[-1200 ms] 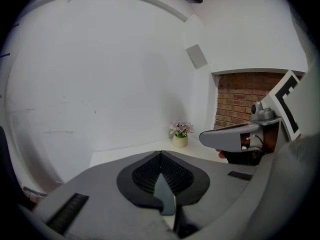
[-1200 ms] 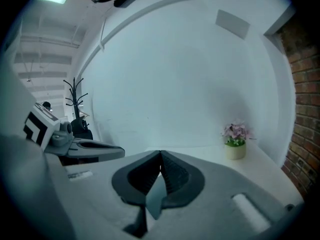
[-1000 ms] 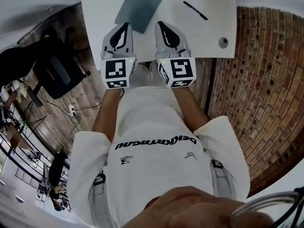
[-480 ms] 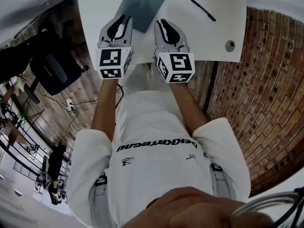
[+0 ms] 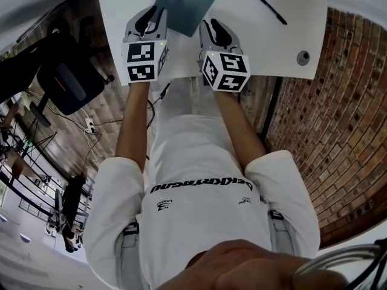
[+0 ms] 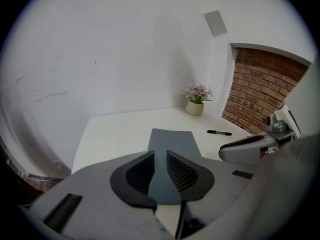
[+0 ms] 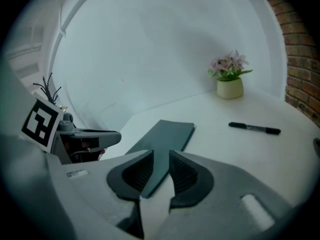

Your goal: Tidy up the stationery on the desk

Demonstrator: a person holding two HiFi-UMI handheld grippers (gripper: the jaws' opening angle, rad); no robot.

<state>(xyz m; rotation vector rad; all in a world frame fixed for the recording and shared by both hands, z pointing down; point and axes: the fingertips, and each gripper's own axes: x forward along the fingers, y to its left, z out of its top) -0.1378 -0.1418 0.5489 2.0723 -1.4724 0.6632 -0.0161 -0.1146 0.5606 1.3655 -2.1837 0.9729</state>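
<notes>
Grippers lined up at notebook's near edge, nothing held.
Left gripper (image 6: 160,154) slightly open, empty; right gripper (image 7: 161,154) jaws just been opening, empty. Notebook (image 5: 188,5) flat on worktop (image 5: 254,47), pen (image 5: 270,8) apart. Probably first pick.

The person wears a white short-sleeved T-shirt (image 5: 199,162) with black lettering across the chest and two small black logos near it. The left gripper (image 6: 160,160) and right gripper (image 7: 161,165) have pale grey shells and black ribbed pads (image 6: 140,171). Each carries a cube (image 5: 144,61) of black-and-white square markers with a small green light. The right gripper's jaws have just been opening, with nothing between them.
</notes>
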